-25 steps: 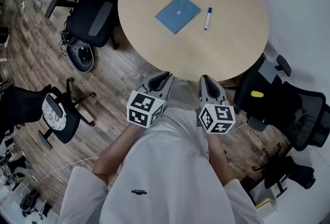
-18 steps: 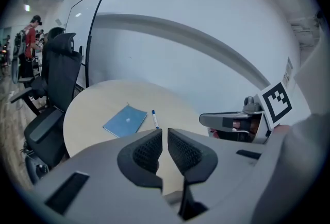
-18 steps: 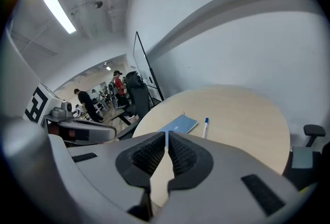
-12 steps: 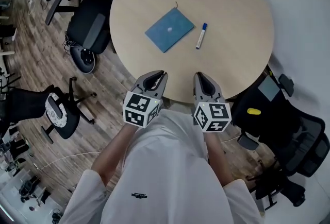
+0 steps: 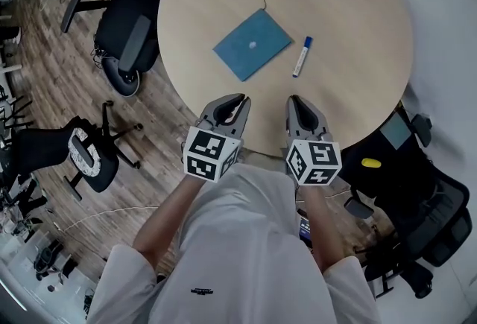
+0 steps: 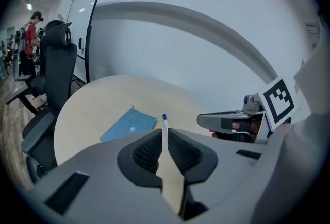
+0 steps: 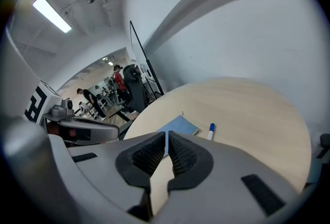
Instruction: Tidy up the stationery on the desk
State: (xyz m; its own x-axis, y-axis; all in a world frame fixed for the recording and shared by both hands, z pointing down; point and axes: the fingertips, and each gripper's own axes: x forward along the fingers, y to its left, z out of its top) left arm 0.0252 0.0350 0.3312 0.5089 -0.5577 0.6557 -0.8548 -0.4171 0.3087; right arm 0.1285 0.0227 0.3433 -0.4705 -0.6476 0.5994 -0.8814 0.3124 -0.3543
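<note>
We hold our left gripper [image 5: 237, 99] and right gripper [image 5: 297, 100] clenched on nothing, side by side at the near edge of the round table [image 5: 350, 10]. Farther out lie a blue notebook [image 5: 252, 44] and, just beside it but apart, a blue-capped marker [image 5: 302, 56].

Dim, sharp pictures; gripper views heavily fisheye-warped
</note>
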